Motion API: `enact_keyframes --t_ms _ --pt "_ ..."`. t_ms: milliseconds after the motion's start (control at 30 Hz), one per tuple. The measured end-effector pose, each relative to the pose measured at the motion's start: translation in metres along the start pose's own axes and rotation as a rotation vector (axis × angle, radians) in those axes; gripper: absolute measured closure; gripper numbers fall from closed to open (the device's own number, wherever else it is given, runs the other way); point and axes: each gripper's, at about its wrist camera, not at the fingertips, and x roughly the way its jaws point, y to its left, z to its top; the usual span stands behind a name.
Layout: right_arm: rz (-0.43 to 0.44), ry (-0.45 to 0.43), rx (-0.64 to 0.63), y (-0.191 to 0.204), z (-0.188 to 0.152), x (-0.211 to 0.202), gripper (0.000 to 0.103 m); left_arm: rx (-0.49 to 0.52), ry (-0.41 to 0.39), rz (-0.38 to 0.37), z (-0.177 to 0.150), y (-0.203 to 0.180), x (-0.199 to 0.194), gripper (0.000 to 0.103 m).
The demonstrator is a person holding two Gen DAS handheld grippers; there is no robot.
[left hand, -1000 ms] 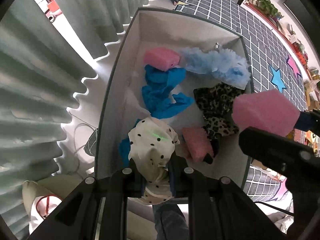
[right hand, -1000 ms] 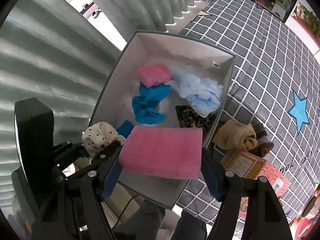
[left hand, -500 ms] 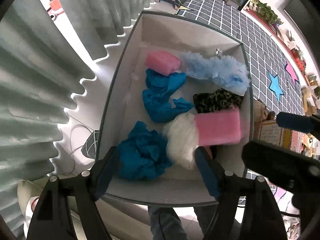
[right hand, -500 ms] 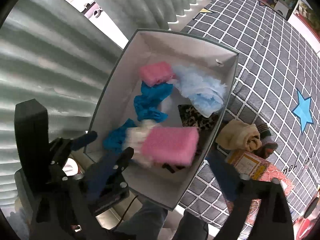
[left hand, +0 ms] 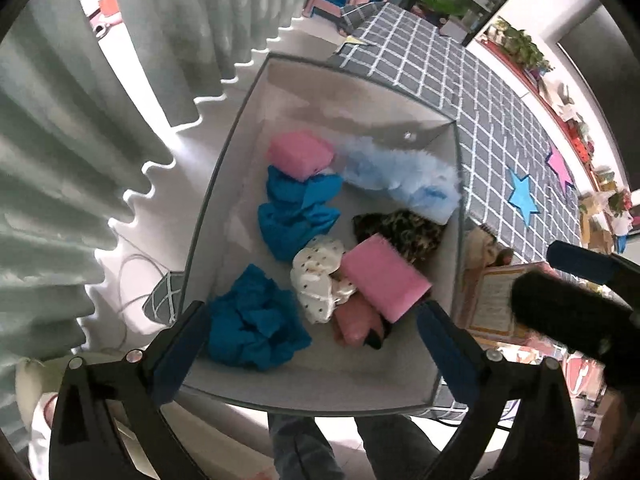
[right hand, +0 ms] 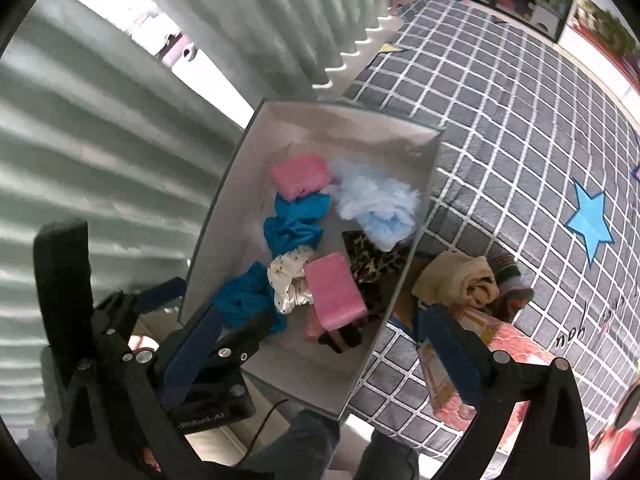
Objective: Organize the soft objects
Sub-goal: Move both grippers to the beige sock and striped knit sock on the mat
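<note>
A grey open box (left hand: 224,184) (right hand: 224,200) holds several soft things. A pink sponge (left hand: 380,276) (right hand: 334,292) lies tilted next to a white dotted scrunchie (left hand: 320,276) (right hand: 286,280). Blue cloth (left hand: 256,320) (right hand: 244,300), a second pink sponge (left hand: 300,154) (right hand: 300,174), pale blue fluff (left hand: 400,178) (right hand: 376,200) and leopard fabric (left hand: 400,230) (right hand: 368,256) lie around them. My left gripper (left hand: 312,324) is open and empty above the box's near end. My right gripper (right hand: 320,332) is open and empty above the box.
A checked grey mat (right hand: 500,120) with a blue star (right hand: 590,220) lies right of the box. A beige rolled cloth (right hand: 456,280) and a printed packet (right hand: 480,344) lie beside the box. Pleated curtains (left hand: 60,140) hang at the left.
The left gripper has opened and dropped the dotted scrunchie into the box. The right gripper has opened and dropped the pink sponge beside it. Both have lifted away.
</note>
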Motion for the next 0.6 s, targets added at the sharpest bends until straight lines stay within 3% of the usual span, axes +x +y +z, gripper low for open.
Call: enact_keyframes --t_ms 133,367,600 --pt "0.011 -0.045 0.069 -0.026 0.003 -0.026 0.001 0.057 -0.003 -0.021 0.015 -0.018 -0.010 0.000" --pt "0.011 -0.119 0.281 -0.106 -0.007 -0.062 0.001 0.208 0.030 -0.075 0.040 -0.081 -0.015 0.000" --pt "0.028 -0.081 0.488 -0.183 -0.026 -0.050 0.001 0.240 0.064 -0.103 0.052 -0.121 -0.009 0.000"
